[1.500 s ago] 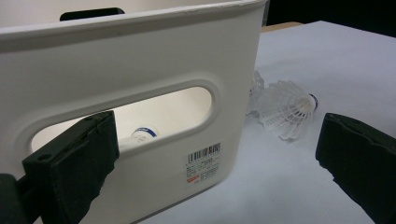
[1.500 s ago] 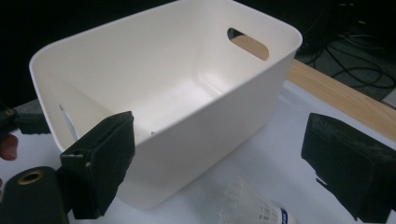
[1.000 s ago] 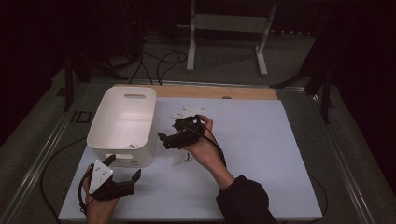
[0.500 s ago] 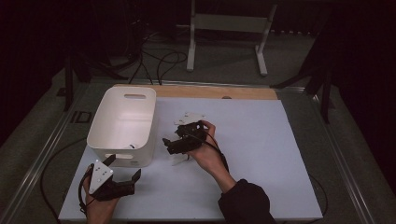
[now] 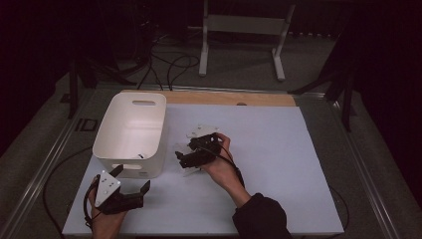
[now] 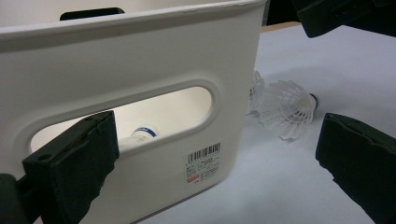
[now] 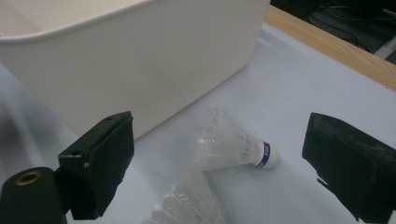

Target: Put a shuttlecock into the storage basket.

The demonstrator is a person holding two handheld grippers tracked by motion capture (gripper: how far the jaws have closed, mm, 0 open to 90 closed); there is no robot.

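My right gripper [image 7: 219, 163] hangs with fingers wide and empty over a shuttlecock [image 7: 233, 150] lying on the table just beside the white bin [image 7: 140, 51]. Closing carelessly could crush its skirt or catch the second shuttlecock [image 7: 184, 207]. Left gripper [image 5: 130, 186] waits open, empty.

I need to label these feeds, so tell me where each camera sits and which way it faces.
High view: fixed above the person's side, looking forward and down on the table; both hands, left tongs and right tongs show.
Left gripper view: rides the left tongs, facing the white bin's handle slot; open jaws show.
Right gripper view: rides the right tongs, looking down at a shuttlecock; open jaws show.
Shared: bin and shuttlecocks appear in both gripper views.
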